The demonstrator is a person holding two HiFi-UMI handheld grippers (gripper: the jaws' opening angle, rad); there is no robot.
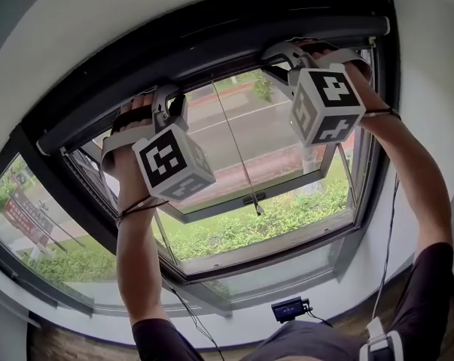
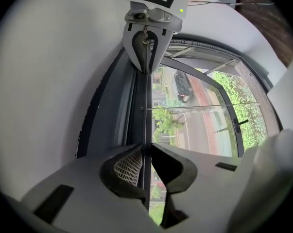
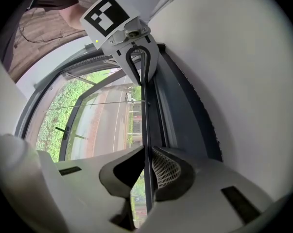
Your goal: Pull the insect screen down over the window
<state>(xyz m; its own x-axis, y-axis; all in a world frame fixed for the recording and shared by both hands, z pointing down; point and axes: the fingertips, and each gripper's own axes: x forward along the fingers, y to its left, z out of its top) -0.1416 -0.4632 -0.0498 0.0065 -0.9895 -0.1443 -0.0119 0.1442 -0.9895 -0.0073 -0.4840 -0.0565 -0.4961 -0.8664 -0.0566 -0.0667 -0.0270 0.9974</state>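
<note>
The insect screen's dark pull bar [image 1: 227, 65] lies along the top of the window frame, just under the roller housing. My left gripper [image 1: 166, 100] is raised to the bar's left part. In the left gripper view the bar [image 2: 145, 110] runs between the jaws of the left gripper [image 2: 145, 152], whose tips lie against it on both sides. My right gripper [image 1: 290, 55] is at the bar's right part. In the right gripper view it [image 3: 147, 154] is shut on the bar [image 3: 147, 120]. No mesh shows over the glass.
Behind the bar an inner window sash [image 1: 211, 209] stands tilted outward, with a dark handle [image 1: 253, 199]. Road and green hedges lie outside. White wall [image 1: 76, 21] surrounds the frame. A small black device [image 1: 289, 307] with a cable sits on the sill below.
</note>
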